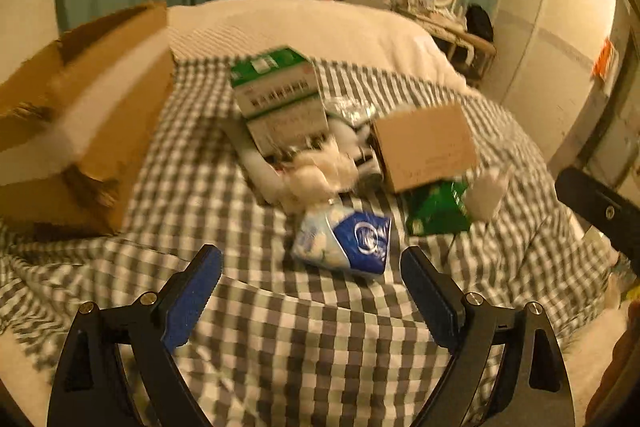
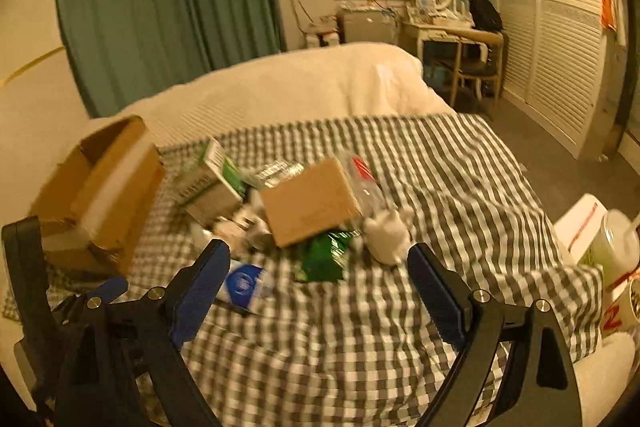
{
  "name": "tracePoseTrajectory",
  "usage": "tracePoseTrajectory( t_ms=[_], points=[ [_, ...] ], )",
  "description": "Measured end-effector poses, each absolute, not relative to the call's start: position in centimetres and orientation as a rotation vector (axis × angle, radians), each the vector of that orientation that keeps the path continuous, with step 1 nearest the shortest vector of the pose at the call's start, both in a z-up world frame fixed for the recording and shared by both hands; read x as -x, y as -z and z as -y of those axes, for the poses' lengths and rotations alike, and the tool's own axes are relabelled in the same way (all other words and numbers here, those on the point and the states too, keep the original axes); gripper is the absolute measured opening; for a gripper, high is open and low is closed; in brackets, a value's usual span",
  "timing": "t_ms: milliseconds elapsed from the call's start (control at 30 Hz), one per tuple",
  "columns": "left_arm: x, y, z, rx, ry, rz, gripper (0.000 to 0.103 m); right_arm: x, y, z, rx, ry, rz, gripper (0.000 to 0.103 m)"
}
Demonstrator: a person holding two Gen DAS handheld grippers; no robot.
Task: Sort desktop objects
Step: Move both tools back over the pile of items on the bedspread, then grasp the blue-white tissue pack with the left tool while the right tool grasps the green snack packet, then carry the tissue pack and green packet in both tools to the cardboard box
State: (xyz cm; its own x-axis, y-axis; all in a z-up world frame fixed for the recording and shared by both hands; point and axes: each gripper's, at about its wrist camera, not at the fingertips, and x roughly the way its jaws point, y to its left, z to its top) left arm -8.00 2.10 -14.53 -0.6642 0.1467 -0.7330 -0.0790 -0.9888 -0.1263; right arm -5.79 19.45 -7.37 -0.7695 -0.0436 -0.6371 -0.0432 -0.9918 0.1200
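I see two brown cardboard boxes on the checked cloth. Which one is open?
The large cardboard box at the left edge of the checked cloth: its flaps stand up and its inside shows. The small brown box in the pile is closed.

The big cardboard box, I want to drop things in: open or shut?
Open: the big cardboard box has flaps raised, its dark inside showing.

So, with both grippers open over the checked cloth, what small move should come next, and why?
Probably ease the left gripper forward over the blue tissue pack: it is the nearest item, lying clear of the pile, and nothing is between the open jaws yet.
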Motion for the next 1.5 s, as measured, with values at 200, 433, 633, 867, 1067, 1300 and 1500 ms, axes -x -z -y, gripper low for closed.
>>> tracePoseTrajectory(
  t_ms=[200, 433, 633, 867, 1067, 1300, 1500],
  points=[
    [10.4, 17.8, -2.9, 1.300, -2.695, 0.162, 0.093, 7.5, 11.5, -20.5, -1.156, 2.923, 0.259, 0.090],
    [12.2, 20.3, -4.1, 1.336, -2.618, 0.146, 0.093, 11.0, 15.6, -20.7, -1.264, 2.872, 0.299, 0.090],
    [12.8, 20.8, -5.2, 1.304, -2.630, 0.053, 0.093, 14.5, 18.1, -20.8, -1.331, 2.831, 0.328, 0.078],
    [13.8, 20.7, -4.6, 1.292, -2.607, 0.115, 0.074, 16.5, 20.1, -20.5, -1.372, 2.778, 0.357, 0.049],
    [13.3, 19.9, -4.0, 1.281, -2.617, 0.128, 0.074, 15.2, 19.1, -19.8, -1.346, 2.769, 0.330, 0.028],
    [11.4, 17.7, -3.2, 1.249, -2.645, 0.160, 0.074, 12.2, 16.5, -21.5, -1.342, 2.783, 0.348, 0.024],
    [8.9, 15.1, -2.5, 1.211, -2.669, 0.169, 0.074, 9.1, 14.0, -21.4, -1.316, 2.800, 0.304, 0.022]
  ],
)
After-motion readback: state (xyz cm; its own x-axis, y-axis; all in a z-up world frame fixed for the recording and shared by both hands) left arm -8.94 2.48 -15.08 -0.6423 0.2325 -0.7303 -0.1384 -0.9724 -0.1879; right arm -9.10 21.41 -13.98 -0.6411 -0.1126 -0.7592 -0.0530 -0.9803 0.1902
